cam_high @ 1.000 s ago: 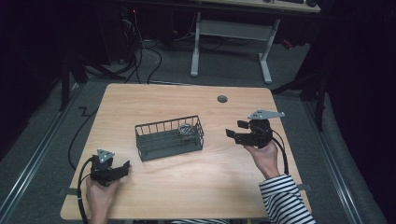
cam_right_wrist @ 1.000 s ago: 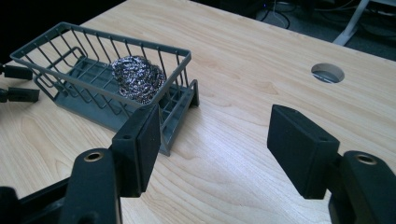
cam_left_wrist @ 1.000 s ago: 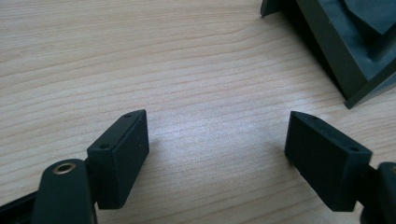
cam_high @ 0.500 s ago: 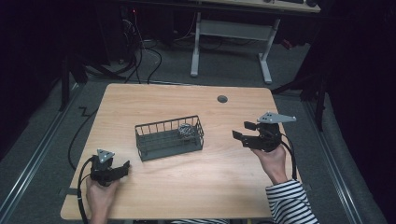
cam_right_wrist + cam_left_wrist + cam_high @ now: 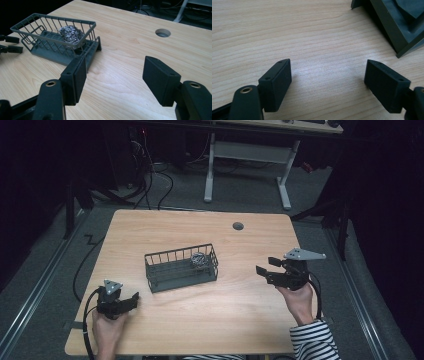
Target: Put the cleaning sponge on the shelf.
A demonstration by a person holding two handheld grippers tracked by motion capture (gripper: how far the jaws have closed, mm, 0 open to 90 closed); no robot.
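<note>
One wooden bench (image 5: 210, 320) carries the work. On it stands one dark wire basket (image 5: 181, 268), and inside that lies one crumpled ball of metal scouring wool (image 5: 199, 259). One round hole (image 5: 238, 226) is cut through the benchtop near its far edge. There are two hand-held grippers: the left hand-held gripper (image 5: 131, 300) and the right hand-held gripper (image 5: 262, 270), each with two black jaws and one trailing cable. Behind the bench stands one white-legged desk (image 5: 245, 170).

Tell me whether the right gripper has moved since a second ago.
Yes. The right gripper, its jaws empty, has drifted rightward, away from the dark wire basket toward the table's right edge.
</note>
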